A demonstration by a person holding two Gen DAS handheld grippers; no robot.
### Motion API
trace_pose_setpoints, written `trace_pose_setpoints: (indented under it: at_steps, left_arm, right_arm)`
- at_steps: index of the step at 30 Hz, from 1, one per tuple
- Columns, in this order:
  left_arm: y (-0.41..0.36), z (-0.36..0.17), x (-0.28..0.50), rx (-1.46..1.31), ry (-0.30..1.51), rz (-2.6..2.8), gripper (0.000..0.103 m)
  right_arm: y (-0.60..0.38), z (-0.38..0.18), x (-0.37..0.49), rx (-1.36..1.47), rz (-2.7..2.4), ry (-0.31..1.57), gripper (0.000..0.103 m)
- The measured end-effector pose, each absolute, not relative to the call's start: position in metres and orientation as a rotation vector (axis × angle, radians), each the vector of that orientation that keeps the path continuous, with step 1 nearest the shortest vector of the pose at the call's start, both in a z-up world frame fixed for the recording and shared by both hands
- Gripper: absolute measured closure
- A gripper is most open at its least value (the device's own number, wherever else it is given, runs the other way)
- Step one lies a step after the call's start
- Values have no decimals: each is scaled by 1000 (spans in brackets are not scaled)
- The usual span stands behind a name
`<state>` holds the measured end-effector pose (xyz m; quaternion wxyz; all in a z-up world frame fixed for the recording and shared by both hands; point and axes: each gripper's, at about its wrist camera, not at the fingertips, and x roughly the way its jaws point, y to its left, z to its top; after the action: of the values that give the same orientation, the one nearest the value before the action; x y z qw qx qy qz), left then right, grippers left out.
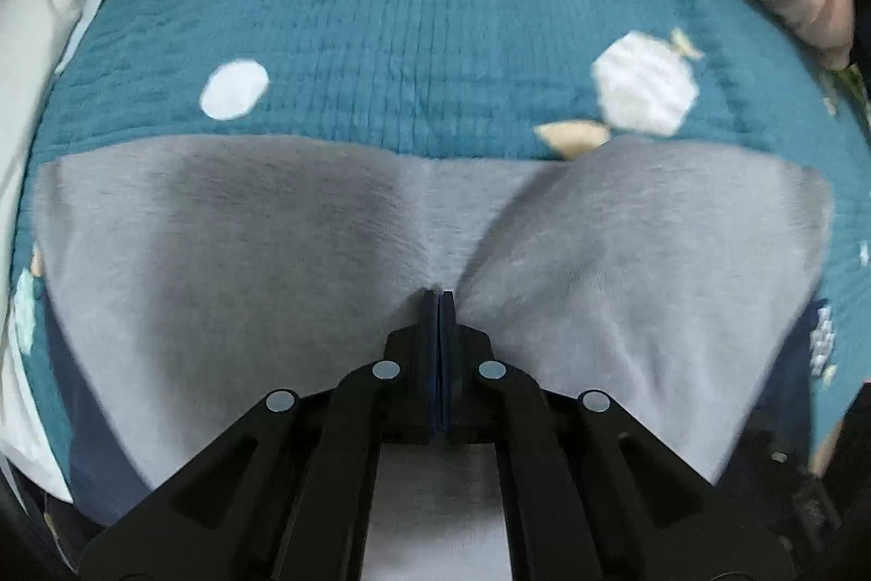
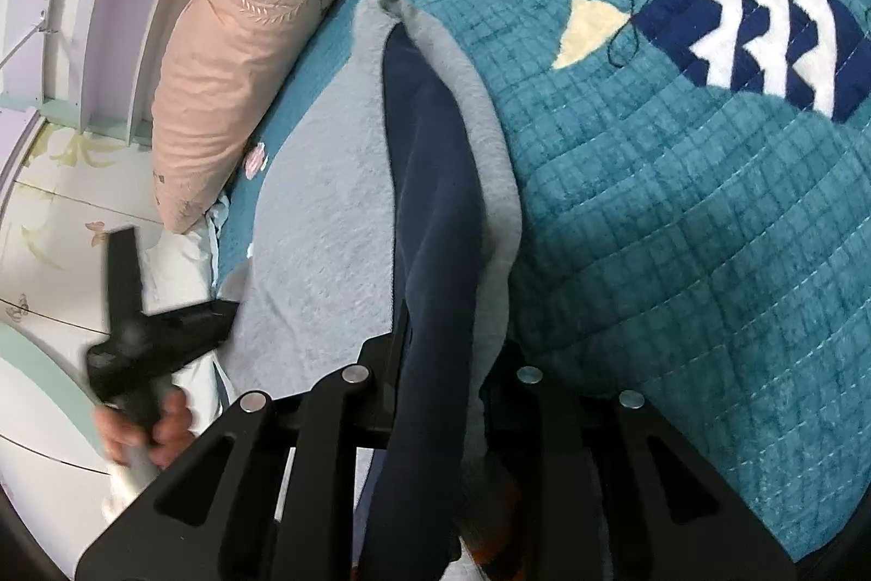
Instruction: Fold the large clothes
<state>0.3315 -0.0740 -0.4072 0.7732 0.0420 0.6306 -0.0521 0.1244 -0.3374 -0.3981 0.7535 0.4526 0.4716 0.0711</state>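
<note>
A large garment (image 1: 228, 249), grey fleece on one side and navy on the other, lies spread on the teal quilt (image 1: 424, 36). My left gripper (image 1: 440, 297) points down at it with its jaws shut, and the grey fabric puckers into creases at the tips. In the right wrist view the same left gripper (image 2: 218, 309) meets the garment's near-left edge, with a hand (image 2: 158, 428) on its handle. My right gripper (image 2: 446, 347) is shut on a raised fold of the garment (image 2: 430, 178), navy inside grey, which runs from the fingers to a far tip.
A pink embroidered pillow (image 2: 228, 53) lies along the quilt's far edge. White sheet (image 2: 185, 265) and the bed's edge are at the left, with white shelving (image 2: 81, 9) beyond. The quilt (image 2: 680, 227) has a navy and white fish patch (image 2: 762, 36) to the right of the garment.
</note>
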Motion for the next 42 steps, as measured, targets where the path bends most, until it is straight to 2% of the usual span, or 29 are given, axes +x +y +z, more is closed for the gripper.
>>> trace_pose_setpoints:
  at_steps: [7,9,11,13,18,21,23,28,32,35,40,42]
  left_arm:
    - [-77,-369,288,93,1376,-122,103]
    - [-75,-382,281,79,1405,-135,103]
    - [-64,-416,292,7,1443,-134,101]
    - [-53,-412,296,-112,1483,-120,101]
    - [-47,-401,236,-51,1533,-186,101]
    - [-33,-406,199,-81,1358,-217,101]
    - [-28,-401,190,-135,1382,-179,101]
    - [-42,-396,126,110,1364,-180,101]
    - [-40,-386,95,180,1378,-177,101]
    - [-52,-362,100,289,1322,-201,100]
    - [-64,-325,164,164,1224,-243,100]
    - [-64,-334,197,129,1243,-222,100]
  right_arm:
    - [-338,-399,123,1005,150,1028,84]
    - [-338,-399,122,1008,149,1027,84]
    - [-338,-399,122,1011,152,1028,84]
    - [-337,-399,123,1010,154,1029,84]
    - [-338,-399,123,1017,154,1032,84]
    - [-338,-400,124,1015,160,1034,84]
    - [-338,-400,123,1016,161,1032,84]
    - [-336,-399,123,1007,154,1035,84]
    - [-336,-399,123,1014,154,1033,84]
    - [-337,-399,123,1014,154,1033,84]
    - [-338,-400,122,1025,156,1033,83]
    - [-338,-400,122,1025,157,1033,83]
